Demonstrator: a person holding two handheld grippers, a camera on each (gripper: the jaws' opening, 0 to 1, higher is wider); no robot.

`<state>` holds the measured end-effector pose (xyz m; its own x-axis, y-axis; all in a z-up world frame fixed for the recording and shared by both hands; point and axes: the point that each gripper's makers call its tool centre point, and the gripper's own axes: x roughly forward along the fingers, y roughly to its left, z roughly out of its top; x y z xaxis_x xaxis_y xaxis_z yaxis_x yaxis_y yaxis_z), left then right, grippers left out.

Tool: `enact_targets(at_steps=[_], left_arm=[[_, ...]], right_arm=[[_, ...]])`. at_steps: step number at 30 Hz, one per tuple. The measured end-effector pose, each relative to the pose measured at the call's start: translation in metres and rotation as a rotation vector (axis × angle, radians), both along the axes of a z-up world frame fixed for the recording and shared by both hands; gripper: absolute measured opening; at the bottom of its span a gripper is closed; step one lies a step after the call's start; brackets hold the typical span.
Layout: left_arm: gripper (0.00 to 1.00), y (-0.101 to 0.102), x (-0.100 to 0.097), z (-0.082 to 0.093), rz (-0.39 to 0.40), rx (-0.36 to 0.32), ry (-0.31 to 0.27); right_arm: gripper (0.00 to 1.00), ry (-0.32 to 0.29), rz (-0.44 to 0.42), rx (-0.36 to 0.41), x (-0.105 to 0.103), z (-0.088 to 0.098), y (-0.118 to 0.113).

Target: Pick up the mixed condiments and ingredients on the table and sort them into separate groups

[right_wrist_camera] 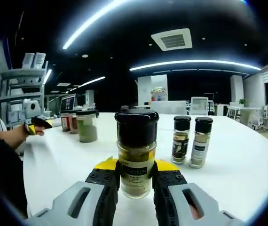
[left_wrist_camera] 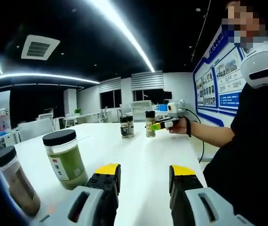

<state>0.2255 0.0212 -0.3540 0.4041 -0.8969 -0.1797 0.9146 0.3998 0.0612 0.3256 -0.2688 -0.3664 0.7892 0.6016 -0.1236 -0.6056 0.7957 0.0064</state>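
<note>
Spice jar (right_wrist_camera: 135, 153) with a black cap and a pale greenish filling stands upright between the yellow-tipped jaws of the right gripper (right_wrist_camera: 135, 178), which press against both of its sides; its base appears to rest on the white surface (right_wrist_camera: 237, 183). Just beyond it in the right gripper view, two slimmer black-capped shaker bottles (right_wrist_camera: 191, 141) stand upright side by side, close together. Toward the far left edge of the surface a wide jar of green powder (right_wrist_camera: 87, 125) stands beside a reddish jar (right_wrist_camera: 67, 122), near a person's hand (right_wrist_camera: 33, 125). In the left gripper view, the left gripper (left_wrist_camera: 143, 176) hangs over bare surface with its jaws parted and nothing between them. Beside it stand a green-powder jar (left_wrist_camera: 66, 159) with a black lid and a white label, and a brown-filled jar (left_wrist_camera: 14, 181) nearer the edge. Across the surface, the right gripper (left_wrist_camera: 164, 121) holds the spice jar (left_wrist_camera: 150, 124), with two dark-capped bottles (left_wrist_camera: 127, 126) just beside it.
</note>
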Motion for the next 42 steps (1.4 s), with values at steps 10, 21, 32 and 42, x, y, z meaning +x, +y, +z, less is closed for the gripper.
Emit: enact_targets(at_steps=[10,21,32,42], left_arm=[[0.39,0.006,0.002,-0.003,0.009,0.008,-0.007],[0.40,0.008,0.002,-0.004,0.032,0.011,-0.003],[0.40,0.006,-0.004,-0.009,0.023,0.030,0.005],[0.40,0.007,-0.006,-0.012,0.023,0.042,0.003]], right_arm=[[0.28,0.033,-0.151,-0.036,0.027,-0.004,-0.046],[0.28,0.050,-0.250,-0.045,0.055,-0.005,-0.080],[0.28,0.049,-0.334,-0.050,0.081,-0.002,-0.106],[0.28,0.058,-0.374,-0.064,0.106,-0.006,-0.108]])
